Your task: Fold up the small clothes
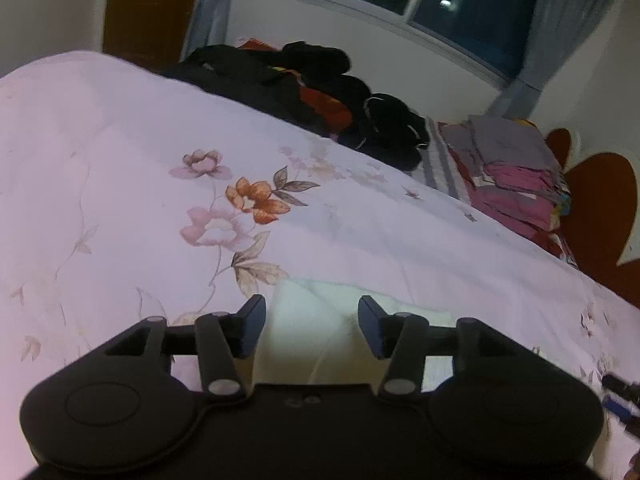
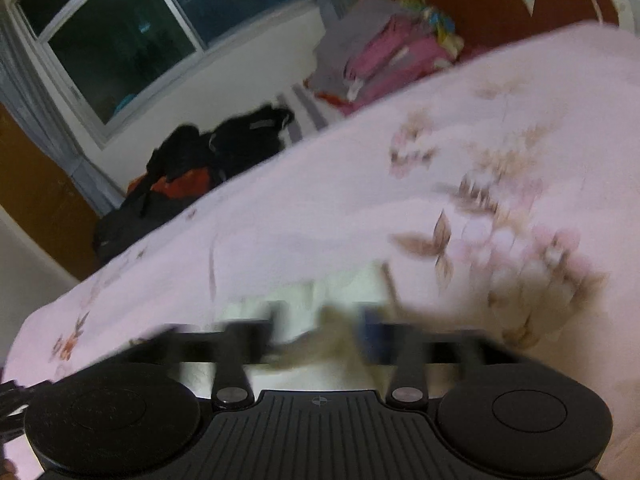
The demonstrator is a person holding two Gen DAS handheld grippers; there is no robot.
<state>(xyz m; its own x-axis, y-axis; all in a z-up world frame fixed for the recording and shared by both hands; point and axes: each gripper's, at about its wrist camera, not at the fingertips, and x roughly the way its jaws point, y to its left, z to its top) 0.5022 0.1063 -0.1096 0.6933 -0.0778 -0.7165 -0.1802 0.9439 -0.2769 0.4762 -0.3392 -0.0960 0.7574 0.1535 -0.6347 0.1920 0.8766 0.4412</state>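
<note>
A small pale cream garment [image 1: 320,320] lies on the pink floral bedspread [image 1: 140,160], right under my left gripper [image 1: 311,326]. The left gripper is open, its fingers apart over the cloth, holding nothing. In the right wrist view the same pale garment [image 2: 320,300] lies under my right gripper [image 2: 318,332], which is blurred by motion. Its fingers stand apart with cloth showing between them; whether they touch it I cannot tell.
A heap of black and orange clothes [image 1: 304,92] lies at the bed's far edge under the window [image 1: 440,8]. A stack of folded pink and grey clothes [image 1: 516,176] sits at the far right by the brown headboard [image 1: 600,220]. The heap also shows in the right wrist view [image 2: 192,168].
</note>
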